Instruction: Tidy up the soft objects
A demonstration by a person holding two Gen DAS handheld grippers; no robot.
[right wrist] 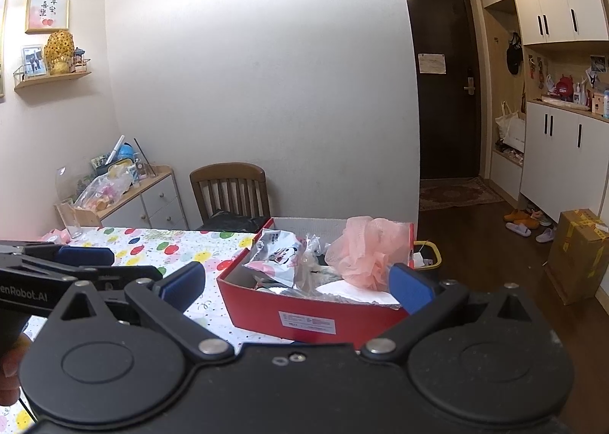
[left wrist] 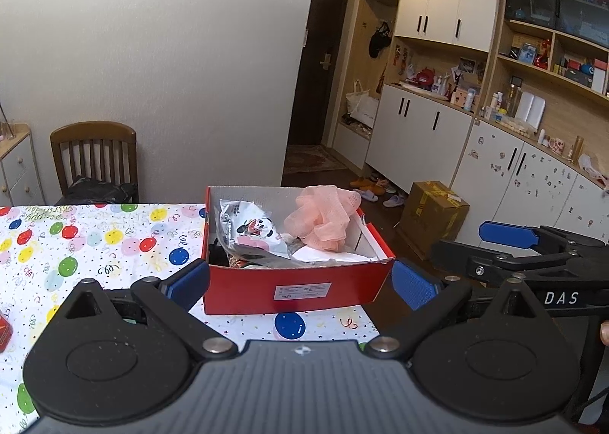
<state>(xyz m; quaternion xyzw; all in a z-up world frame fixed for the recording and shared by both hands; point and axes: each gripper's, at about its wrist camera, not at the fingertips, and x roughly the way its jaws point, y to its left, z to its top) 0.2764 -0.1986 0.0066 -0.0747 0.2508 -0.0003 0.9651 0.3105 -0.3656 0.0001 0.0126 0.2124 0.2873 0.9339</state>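
Note:
A red shoebox stands at the table's right end and also shows in the right wrist view. Inside it lie a pink mesh bath pouf, a silver Mickey-print bag and other soft items. My left gripper is open and empty, its fingers just in front of the box. My right gripper is open and empty, its fingers on either side of the box's near end. The right gripper also shows at the right of the left wrist view.
The table wears a balloon-print cloth. A wooden chair stands behind it at the wall. A red item lies at the cloth's left edge. A cardboard box sits on the floor at the right, and a small bin stands beyond the shoebox.

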